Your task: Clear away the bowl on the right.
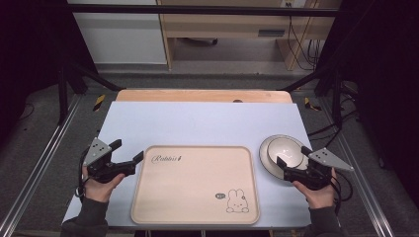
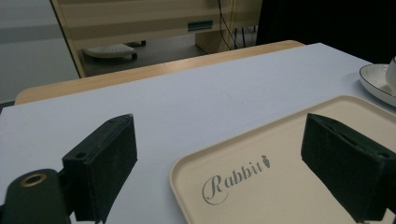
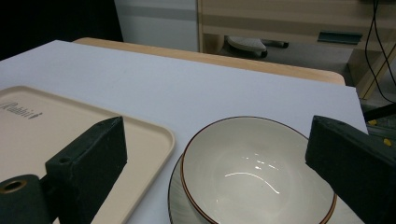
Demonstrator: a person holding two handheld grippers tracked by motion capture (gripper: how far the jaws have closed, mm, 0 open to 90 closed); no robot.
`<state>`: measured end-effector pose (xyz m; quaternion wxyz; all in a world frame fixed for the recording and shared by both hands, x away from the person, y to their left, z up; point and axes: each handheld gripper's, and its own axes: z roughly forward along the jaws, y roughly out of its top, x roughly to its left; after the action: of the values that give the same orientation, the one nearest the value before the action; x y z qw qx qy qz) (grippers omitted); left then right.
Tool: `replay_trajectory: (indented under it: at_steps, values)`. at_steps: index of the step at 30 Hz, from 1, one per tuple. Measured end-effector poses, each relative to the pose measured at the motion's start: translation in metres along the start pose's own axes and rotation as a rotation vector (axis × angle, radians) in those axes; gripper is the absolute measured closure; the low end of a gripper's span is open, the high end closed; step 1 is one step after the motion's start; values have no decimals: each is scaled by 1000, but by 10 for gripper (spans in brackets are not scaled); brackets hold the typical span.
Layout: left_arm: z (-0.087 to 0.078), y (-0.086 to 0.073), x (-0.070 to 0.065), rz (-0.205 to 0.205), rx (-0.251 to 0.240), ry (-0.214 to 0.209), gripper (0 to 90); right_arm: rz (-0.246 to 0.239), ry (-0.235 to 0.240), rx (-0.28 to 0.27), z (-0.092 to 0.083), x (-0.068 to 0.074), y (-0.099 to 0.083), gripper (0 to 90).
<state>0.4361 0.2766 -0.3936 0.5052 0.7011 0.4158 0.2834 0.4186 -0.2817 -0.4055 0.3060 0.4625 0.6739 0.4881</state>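
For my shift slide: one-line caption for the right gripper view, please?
Open right gripper poised over a bowl on its saucer, beside the beige tray.

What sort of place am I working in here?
Probably a lab or workshop recording station, not a kitchen: the table sits inside a dark metal frame, cables hang by plain wooden furniture behind, and only a tray and a bowl on a plate are laid out.
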Motion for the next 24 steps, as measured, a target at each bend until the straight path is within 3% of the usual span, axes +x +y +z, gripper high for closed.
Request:
replay_trajectory:
  at_steps: [15, 24]
  values:
    - [3, -5, 2, 15, 7, -29, 112, 7, -8, 16, 2, 1, 0, 67]
    - [6, -9, 5, 11, 17, -21, 117, 29, -67, 31, 1, -8, 2, 84]
